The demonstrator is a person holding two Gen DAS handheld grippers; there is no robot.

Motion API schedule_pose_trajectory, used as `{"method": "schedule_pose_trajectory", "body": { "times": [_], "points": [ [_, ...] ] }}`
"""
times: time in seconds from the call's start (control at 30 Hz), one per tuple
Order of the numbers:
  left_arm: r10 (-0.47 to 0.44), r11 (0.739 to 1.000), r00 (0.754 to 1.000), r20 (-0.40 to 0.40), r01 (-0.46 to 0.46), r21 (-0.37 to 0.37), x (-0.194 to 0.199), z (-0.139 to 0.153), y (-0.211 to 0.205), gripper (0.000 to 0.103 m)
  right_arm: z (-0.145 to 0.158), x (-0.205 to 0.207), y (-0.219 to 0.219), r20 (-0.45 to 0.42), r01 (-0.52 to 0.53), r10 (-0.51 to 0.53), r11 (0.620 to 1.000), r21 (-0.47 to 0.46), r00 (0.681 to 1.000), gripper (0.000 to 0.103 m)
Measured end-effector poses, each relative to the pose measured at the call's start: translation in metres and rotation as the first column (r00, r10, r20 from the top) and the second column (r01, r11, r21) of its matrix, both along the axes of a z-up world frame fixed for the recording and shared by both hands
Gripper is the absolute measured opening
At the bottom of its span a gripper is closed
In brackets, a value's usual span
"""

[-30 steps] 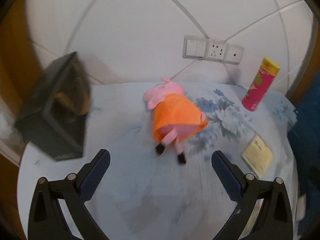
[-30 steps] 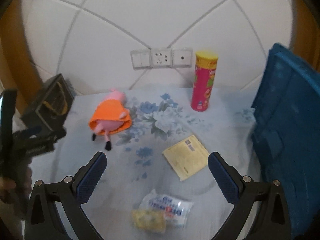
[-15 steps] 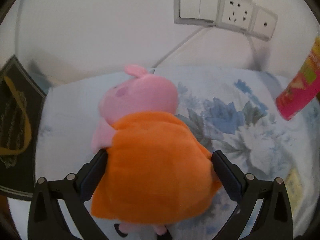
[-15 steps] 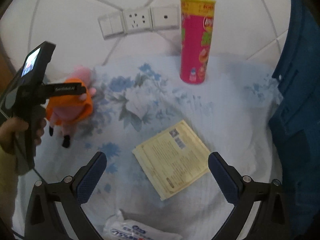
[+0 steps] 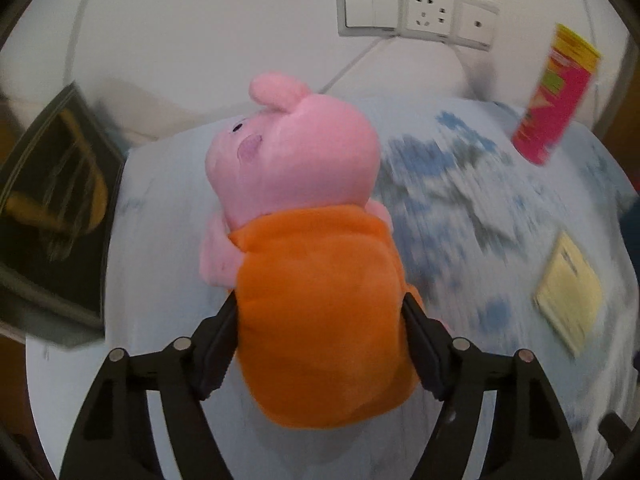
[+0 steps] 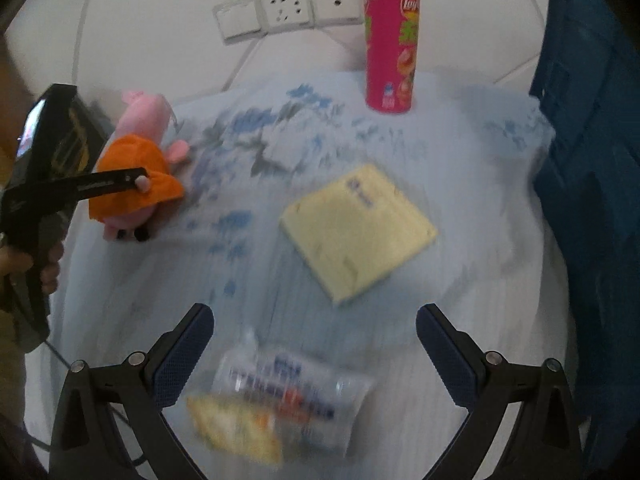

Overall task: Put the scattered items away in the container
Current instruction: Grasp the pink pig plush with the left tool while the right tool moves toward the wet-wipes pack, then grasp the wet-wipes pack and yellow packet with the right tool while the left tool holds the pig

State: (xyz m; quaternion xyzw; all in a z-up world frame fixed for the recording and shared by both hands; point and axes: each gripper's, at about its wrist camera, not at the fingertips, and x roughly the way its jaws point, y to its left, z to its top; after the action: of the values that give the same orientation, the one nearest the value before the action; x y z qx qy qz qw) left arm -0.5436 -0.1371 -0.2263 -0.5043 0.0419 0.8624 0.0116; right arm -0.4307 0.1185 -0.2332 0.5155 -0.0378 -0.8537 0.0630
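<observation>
1. Change noted: a second ago the left gripper [image 5: 320, 344] stood fully spread, well short of the plush pig [image 5: 308, 248]. Its jaws have just been closing, and both pads now press into the pig's orange dress, grasping it.
2. Change noted: the right gripper [image 6: 314, 344] sits lower over the floral tablecloth [image 6: 480, 300] than before; the yellow packet [image 6: 358, 232] appears larger and nearer. Its jaws are spread wide with nothing between the pads.
3. The plush pig lies on the cloth at the table's left, head pointing away towards the wall, dress end inside the left gripper.
4. A clear snack bag [image 6: 288, 400] lies just ahead of the right gripper; its blue and red print is too blurred to read.
5. Beyond it lies the yellow packet, flat, print unreadable.
6. The blue container [image 6: 592, 160] stands at the table's right edge.
7. Furthest back, a pink chip can [image 6: 392, 40] stands upright by the wall sockets; "Lay's" is legible, "100" on its yellow band.
</observation>
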Motion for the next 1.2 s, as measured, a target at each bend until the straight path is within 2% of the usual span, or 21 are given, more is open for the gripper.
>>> {"method": "schedule_pose_trajectory", "body": {
  "times": [0.13, 0.27, 0.43, 0.47, 0.67, 0.83, 0.93, 1.03, 1.13, 1.2],
  "points": [
    [-0.003, 1.0, 1.0, 0.016, 0.003, 0.028, 0.057, 0.003, -0.008, 0.074, -0.01, 0.029, -0.003, 0.043, 0.0, 0.001, 1.0, -0.025, 0.999, 0.103],
    [-0.014, 1.0, 1.0, 0.018, 0.014, 0.013, 0.117, 0.002, -0.01, 0.074, -0.017, 0.052, -0.009, 0.072, -0.009, 0.011, 0.999, -0.036, 0.997, 0.103],
    [-0.015, 0.999, 1.0, 0.027, 0.014, 0.034, 0.157, 0.011, -0.017, 0.074, -0.025, 0.069, -0.022, 0.082, -0.055, 0.058, 0.998, -0.04, 0.995, 0.103],
    [-0.014, 0.999, 1.0, 0.026, 0.013, 0.034, 0.16, 0.012, -0.018, 0.078, -0.027, 0.07, -0.024, 0.084, -0.063, 0.066, 0.997, -0.035, 0.994, 0.103],
    [0.014, 1.0, 1.0, 0.007, -0.014, 0.017, 0.148, 0.017, -0.017, 0.079, -0.018, 0.057, -0.018, 0.065, -0.118, 0.12, 0.993, -0.025, 0.991, 0.103],
    [0.024, 1.0, 0.999, 0.046, -0.024, 0.005, 0.126, 0.005, -0.011, 0.079, -0.024, 0.036, -0.023, 0.1, -0.262, 0.26, 0.965, 0.005, 0.96, 0.103],
    [0.031, 1.0, 0.998, 0.057, -0.031, 0.0, 0.116, -0.003, -0.008, 0.089, -0.039, 0.028, -0.029, 0.151, -0.344, 0.335, 0.938, 0.034, 0.93, 0.103],
    [0.025, 1.0, 0.997, 0.067, -0.025, 0.001, 0.106, -0.012, -0.004, 0.099, -0.05, 0.025, -0.033, 0.16, -0.386, 0.37, 0.918, 0.089, 0.915, 0.103],
    [0.021, 1.0, 0.997, 0.072, -0.022, 0.001, 0.1, -0.022, 0.002, 0.098, -0.054, 0.021, -0.032, 0.135, -0.395, 0.384, 0.916, 0.072, 0.914, 0.103],
    [0.02, 1.0, 0.998, 0.058, -0.019, -0.014, 0.103, -0.023, 0.006, 0.09, -0.057, 0.018, -0.031, 0.14, -0.386, 0.376, 0.921, 0.052, 0.916, 0.103]
  ]
}}
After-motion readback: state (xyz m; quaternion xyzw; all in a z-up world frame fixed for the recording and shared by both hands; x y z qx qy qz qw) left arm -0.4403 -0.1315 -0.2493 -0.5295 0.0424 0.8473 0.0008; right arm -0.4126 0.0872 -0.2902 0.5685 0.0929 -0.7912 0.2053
